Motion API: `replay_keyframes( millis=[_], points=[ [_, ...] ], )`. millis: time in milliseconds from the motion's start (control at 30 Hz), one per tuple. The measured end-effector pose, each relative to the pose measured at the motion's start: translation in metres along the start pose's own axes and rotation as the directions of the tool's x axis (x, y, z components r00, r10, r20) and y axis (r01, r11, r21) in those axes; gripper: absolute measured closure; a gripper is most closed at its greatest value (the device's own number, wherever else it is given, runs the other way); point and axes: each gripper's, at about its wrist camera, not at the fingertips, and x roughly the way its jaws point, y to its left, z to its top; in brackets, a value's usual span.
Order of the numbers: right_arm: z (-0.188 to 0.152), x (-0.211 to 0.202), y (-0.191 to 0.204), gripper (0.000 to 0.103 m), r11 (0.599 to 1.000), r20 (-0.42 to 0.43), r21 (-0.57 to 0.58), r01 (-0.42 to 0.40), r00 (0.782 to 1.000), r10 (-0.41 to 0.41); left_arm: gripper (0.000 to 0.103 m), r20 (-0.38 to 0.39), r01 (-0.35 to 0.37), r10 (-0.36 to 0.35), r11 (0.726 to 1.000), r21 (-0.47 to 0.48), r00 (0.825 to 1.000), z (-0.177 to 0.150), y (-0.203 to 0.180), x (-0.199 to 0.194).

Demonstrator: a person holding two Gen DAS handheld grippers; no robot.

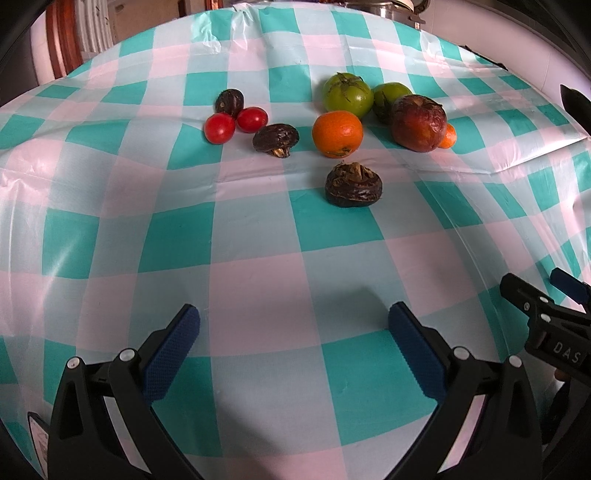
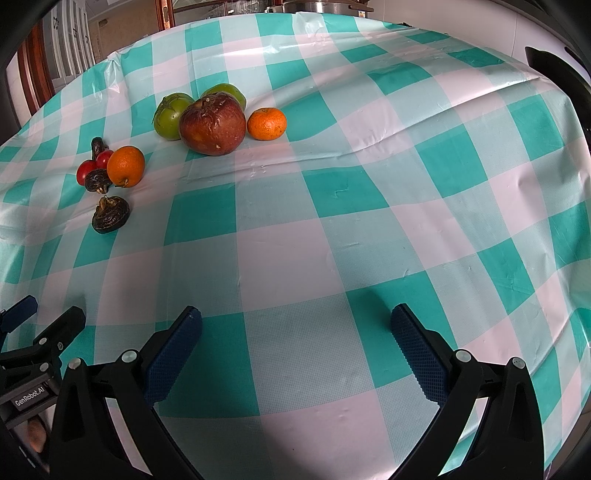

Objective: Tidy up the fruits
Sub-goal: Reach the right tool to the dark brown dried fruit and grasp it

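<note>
Left wrist view: left gripper [image 1: 294,325] hangs low over the teal, pink and white checked plastic tablecloth [image 1: 258,258], blue ribbed pads [image 1: 171,352] spread wide, nothing between them. Right gripper [image 1: 535,295] shows at the right edge, black with a blue tip; in its own view the right gripper [image 2: 295,326] is likewise released and empty, well short of any fruit.

Fruit sits in the far half of the cloth, in two loose groups.
- Nearest: dark wrinkled round fruit with dried stem [image 1: 353,185], alone on a teal square.
- Behind it: large orange tangerine [image 1: 337,133].
- Left group: second dark wrinkled fruit [image 1: 276,139], two small red tomatoes [image 1: 219,127] [image 1: 252,119] touching each other, third dark wrinkled fruit [image 1: 229,102] just behind them.
- Right group: green tomato with calyx [image 1: 347,94], second green tomato [image 1: 389,99] beside it, shrivelled dark red apple [image 1: 418,123] in front of that one, small orange tangerine [image 1: 448,136] mostly hidden behind the apple.

Right wrist view confirms the small tangerine [image 2: 266,123] just beside the apple [image 2: 213,124], whether touching unclear; both green tomatoes behind the apple.

Metal pot [image 1: 380,8] at the far table edge, only partly in frame.
</note>
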Motion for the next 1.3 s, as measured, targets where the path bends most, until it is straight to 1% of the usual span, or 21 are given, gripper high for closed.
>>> replay_keyframes(
  millis=[67,100,200,267,333,367,400,500,567,600,633,700,767,800,833,933,1033,1067,1167,1233,1300],
  points=[
    [0.003,0.004,-0.005,0.004,1.0,-0.01,-0.009,-0.018,1.0,0.018,0.001,-0.017,-0.005,0.005,1.0,-0.019,1.0,0.007,0.004,0.004],
    [0.006,0.006,-0.006,0.004,0.999,-0.005,-0.016,-0.044,0.999,0.044,0.001,-0.012,-0.005,0.004,0.999,-0.041,1.0,0.012,0.008,0.006],
    [0.012,0.004,0.01,0.004,0.991,0.031,-0.081,-0.107,0.994,0.11,0.001,0.045,-0.005,0.012,0.986,-0.165,0.999,0.036,0.034,0.002],
    [0.019,0.006,0.033,0.004,0.976,0.041,-0.164,-0.145,0.987,0.153,0.001,0.104,-0.037,0.068,0.962,-0.269,0.992,0.054,0.058,-0.004],
    [0.025,0.008,0.051,0.005,0.957,0.042,-0.222,-0.185,0.979,0.199,0.001,0.135,-0.073,0.127,0.934,-0.349,0.983,0.066,0.079,-0.005],
    [0.029,0.009,0.059,0.005,0.95,0.042,-0.242,-0.199,0.976,0.215,0.001,0.144,-0.073,0.137,0.922,-0.379,0.98,0.069,0.088,-0.004],
    [0.034,0.012,0.07,0.005,0.938,0.037,-0.264,-0.223,0.97,0.241,0.001,0.15,-0.062,0.136,0.907,-0.416,0.979,0.069,0.1,-0.003],
    [0.048,0.021,0.091,0.006,0.92,0.017,-0.282,-0.272,0.957,0.289,0.001,0.159,-0.033,0.122,0.879,-0.475,0.98,0.063,0.118,0.002],
    [0.057,0.031,0.11,0.011,0.907,-0.011,-0.299,-0.297,0.951,0.308,0.001,0.136,-0.033,0.116,0.867,-0.497,0.984,0.062,0.127,0.008],
    [0.06,0.034,0.117,0.016,0.902,-0.02,-0.307,-0.303,0.95,0.312,0.001,0.128,-0.034,0.113,0.866,-0.499,0.985,0.063,0.127,0.011],
    [0.064,0.039,0.127,0.022,0.896,-0.032,-0.317,-0.31,0.948,0.317,0.001,0.123,-0.041,0.116,0.868,-0.495,0.986,0.062,0.126,0.012],
    [0.069,0.045,0.137,0.027,0.893,-0.038,-0.334,-0.302,0.951,0.307,0.001,0.125,-0.046,0.121,0.875,-0.483,0.985,0.062,0.125,0.012],
    [0.071,0.046,0.143,0.04,0.9,-0.016,-0.356,-0.252,0.964,0.264,0.001,0.127,-0.044,0.116,0.884,-0.465,0.985,0.062,0.121,0.012],
    [0.072,0.046,0.141,0.053,0.902,-0.013,-0.349,-0.254,0.964,0.266,0.001,0.127,-0.038,0.108,0.89,-0.455,0.986,0.064,0.119,0.013],
    [0.072,0.046,0.135,0.059,0.909,-0.007,-0.332,-0.253,0.964,0.266,0.001,0.125,-0.025,0.088,0.899,-0.436,0.988,0.065,0.113,0.015],
    [0.07,0.043,0.108,0.06,0.932,0.005,-0.257,-0.256,0.964,0.266,0.001,0.113,0.01,0.034,0.931,-0.366,0.993,0.07,0.094,0.021],
    [0.067,0.036,0.076,0.06,0.948,0.044,-0.169,-0.271,0.958,0.282,0.001,0.104,-0.02,0.049,0.963,-0.267,0.993,0.08,0.067,0.029],
    [0.066,0.034,0.066,0.06,0.953,0.056,-0.138,-0.27,0.958,0.28,0.002,0.099,-0.036,0.062,0.969,-0.246,0.993,0.083,0.061,0.033],
    [0.062,0.031,0.041,0.06,0.95,0.065,-0.07,-0.303,0.949,0.308,0.01,0.062,-0.086,0.1,0.977,-0.196,0.993,0.094,0.05,0.051],
    [0.06,0.03,0.036,0.06,0.948,0.072,-0.057,-0.313,0.946,0.317,0.02,0.029,-0.086,0.092,0.982,-0.17,0.995,0.098,0.047,0.064],
    [0.06,0.029,0.036,0.06,0.946,0.07,-0.056,-0.32,0.944,0.323,0.022,0.022,-0.071,0.076,0.984,-0.164,0.997,0.102,0.045,0.07]
  ],
)
